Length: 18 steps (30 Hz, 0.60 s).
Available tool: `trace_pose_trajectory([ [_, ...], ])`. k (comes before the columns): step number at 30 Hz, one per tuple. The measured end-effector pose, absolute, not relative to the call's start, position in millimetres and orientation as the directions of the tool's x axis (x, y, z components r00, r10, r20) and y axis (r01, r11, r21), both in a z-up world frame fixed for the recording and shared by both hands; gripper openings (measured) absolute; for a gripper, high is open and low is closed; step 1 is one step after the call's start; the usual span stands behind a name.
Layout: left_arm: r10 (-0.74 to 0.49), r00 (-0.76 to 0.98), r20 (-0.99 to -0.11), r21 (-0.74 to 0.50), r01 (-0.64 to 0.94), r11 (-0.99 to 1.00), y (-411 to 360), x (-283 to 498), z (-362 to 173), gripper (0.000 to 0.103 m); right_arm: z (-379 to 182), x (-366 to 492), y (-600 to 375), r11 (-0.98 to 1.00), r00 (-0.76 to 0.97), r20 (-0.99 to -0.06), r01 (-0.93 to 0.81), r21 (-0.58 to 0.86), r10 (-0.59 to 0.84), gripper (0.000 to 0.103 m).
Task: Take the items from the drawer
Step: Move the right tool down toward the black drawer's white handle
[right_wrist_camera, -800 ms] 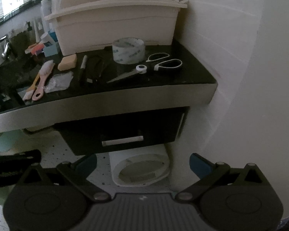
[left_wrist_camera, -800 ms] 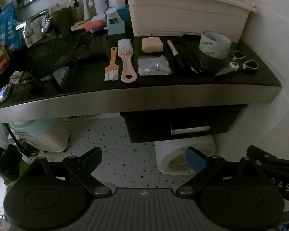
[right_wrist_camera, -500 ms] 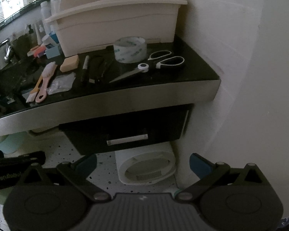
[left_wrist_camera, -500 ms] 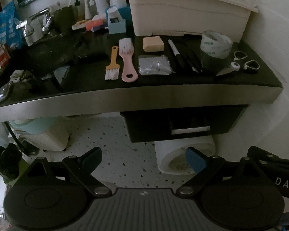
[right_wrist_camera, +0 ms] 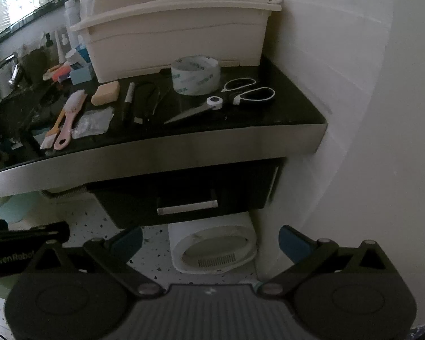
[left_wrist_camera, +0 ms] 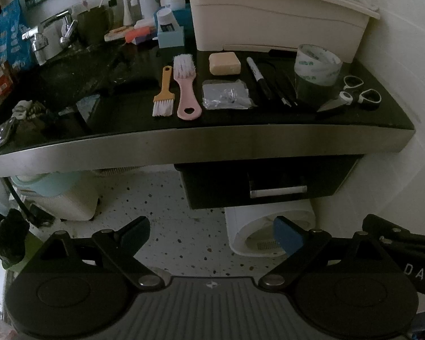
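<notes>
A black countertop (left_wrist_camera: 121, 119) with a steel front edge fills the upper half of the frame, carrying a tape roll (left_wrist_camera: 316, 70), scissors (right_wrist_camera: 232, 97), a soap bar (left_wrist_camera: 224, 63), a marker (left_wrist_camera: 259, 80) and two brushes; the dark drawer (left_wrist_camera: 269, 184) sits shut beneath it, right of centre. Low in the frame, the left gripper (left_wrist_camera: 211, 233) and the right gripper (right_wrist_camera: 211, 239) both gape wide, holding and touching nothing. "GenRobot" is printed on the left gripper's body, seen at the right view's left edge.
</notes>
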<state>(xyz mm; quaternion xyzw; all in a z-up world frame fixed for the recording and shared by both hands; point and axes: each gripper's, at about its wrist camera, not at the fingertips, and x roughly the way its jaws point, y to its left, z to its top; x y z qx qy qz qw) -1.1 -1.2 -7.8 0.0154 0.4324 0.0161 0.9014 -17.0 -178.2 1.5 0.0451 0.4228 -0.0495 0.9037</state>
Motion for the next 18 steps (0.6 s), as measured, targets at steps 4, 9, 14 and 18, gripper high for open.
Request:
trace_pose_trajectory([
  [4, 0.043, 0.626, -0.778, 0.043, -0.016, 0.999, -2.5, -2.4, -7.9, 0.094, 1.0, -17.3, -178.4, 0.991, 0.639, -0.767, 0.126, 0.039, -0.051, 0.103],
  [9, 0.036, 0.619, -0.785, 0.038, -0.010, 0.999, -0.3, 0.5, -10.0, 0.094, 0.3, -17.3, -177.7, 0.991, 0.640, -0.766, 0.125, 0.038, -0.051, 0.103],
  [14, 0.035, 0.613, -0.789, 0.037, -0.009, 0.999, -0.8, 0.6, -11.6, 0.094, 0.3, -17.8, -178.6, 0.992, 0.643, -0.765, 0.122, 0.042, -0.047, 0.103],
  [18, 0.031, 0.613, -0.790, 0.034, -0.007, 0.999, -1.5, -0.3, -13.0, 0.094, -2.1, -16.8, -178.4, 0.993, 0.650, -0.759, 0.115, 0.036, -0.048, 0.103],
])
